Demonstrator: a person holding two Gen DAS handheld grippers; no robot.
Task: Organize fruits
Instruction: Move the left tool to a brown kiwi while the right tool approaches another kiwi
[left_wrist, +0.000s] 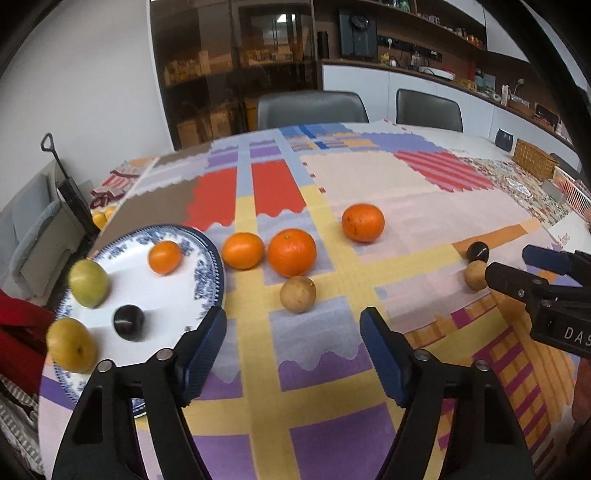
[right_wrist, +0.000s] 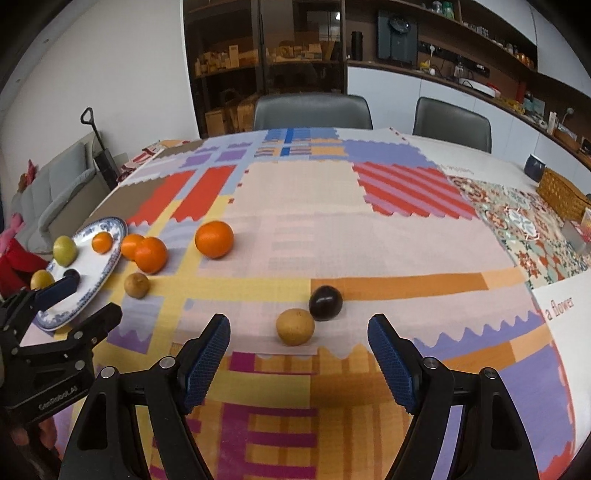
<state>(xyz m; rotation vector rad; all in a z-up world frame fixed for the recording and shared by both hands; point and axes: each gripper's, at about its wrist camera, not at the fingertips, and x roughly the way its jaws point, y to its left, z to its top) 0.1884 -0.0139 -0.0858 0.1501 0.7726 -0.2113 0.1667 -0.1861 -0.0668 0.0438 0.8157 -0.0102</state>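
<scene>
Both grippers — the left gripper (left_wrist: 293, 334) and the right gripper (right_wrist: 299, 336) — hang with jaws apart, holding nothing, and next each must close on a brown fruit (right_wrist: 295, 326) near the table's front edge for the plate (left_wrist: 210, 258).

Home dining room: tablecloth (right_wrist: 303, 206), chairs (right_wrist: 312, 110), sofa (right_wrist: 55, 184).

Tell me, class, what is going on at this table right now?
A person holding a gripper in each hand is sorting fruit onto a blue-and-white plate. The plate holds a small orange, a green fruit, a yellow fruit and a dark plum. Three oranges, two brown fruits and another plum lie on the patchwork tablecloth. The left gripper points at one brown fruit, the right gripper at the other; both are open and empty.
</scene>
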